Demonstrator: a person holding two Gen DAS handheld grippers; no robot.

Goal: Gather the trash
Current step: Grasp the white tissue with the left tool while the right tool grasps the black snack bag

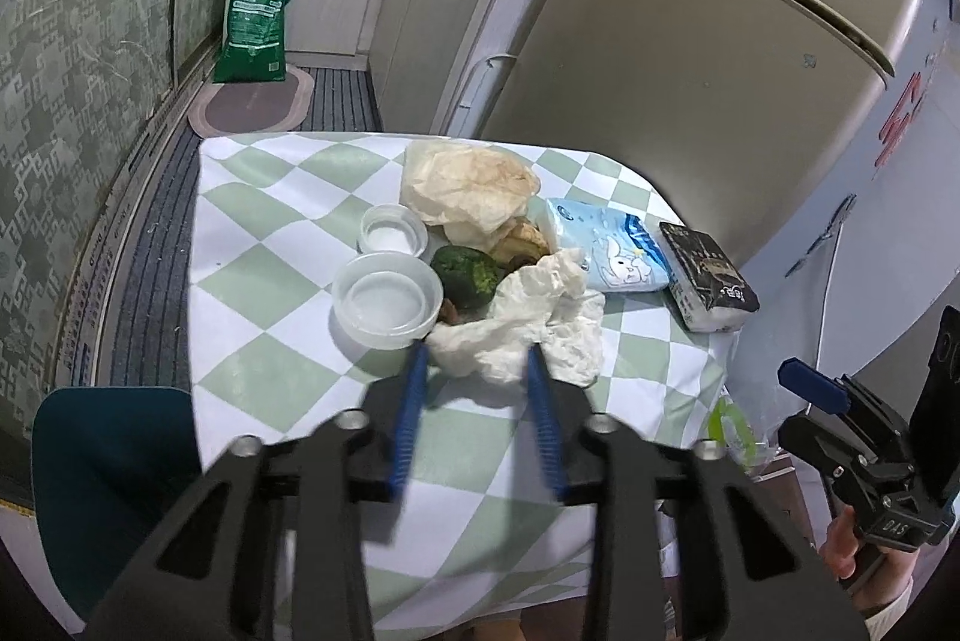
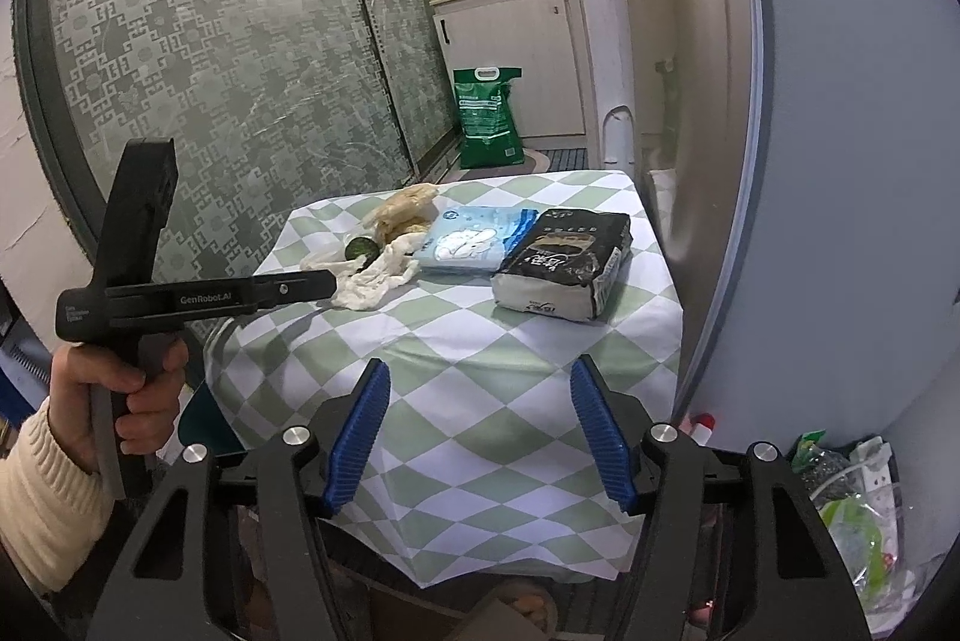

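My left tongs (image 1: pixel 478 350) hang low over a small table with a green-and-white checked cloth (image 1: pixel 258 215), their two blue fingers spread about halfway and holding nothing. Straight ahead of them, just past the fingertips, lies a crumpled white tissue (image 1: pixel 528 323). The right fingertip looks to be touching its near edge; the left tip sits just beside its left end, though I cannot tell for sure whether either presses in. The tissue is wider than it is deep, its long axis running left to right across my gap, so it looks broader than the opening.

My right tongs (image 2: pixel 477 374) hover at the near edge of the table, spread wide and empty, well apart from the tissue (image 2: pixel 375 281), which lies far off to their left. The left tongs are clearly the nearer ones.

Crowded behind the tissue are a green lump of food scrap (image 1: pixel 468 275), some brownish peelings (image 1: pixel 522 236) and a crumpled translucent bag (image 1: pixel 468 185). To the left, touching or nearly touching the tissue, stand two clear plastic cups (image 1: pixel 387 302), one large and near, one small behind. To the right lie a blue tissue packet (image 1: pixel 618 245) and a black-and-white packet (image 1: pixel 708 275), near the table's right edge.

I judge that the next move is a short push forward and a squeeze. Open cloth lies only beneath and behind me; the near cup could be nudged on the left
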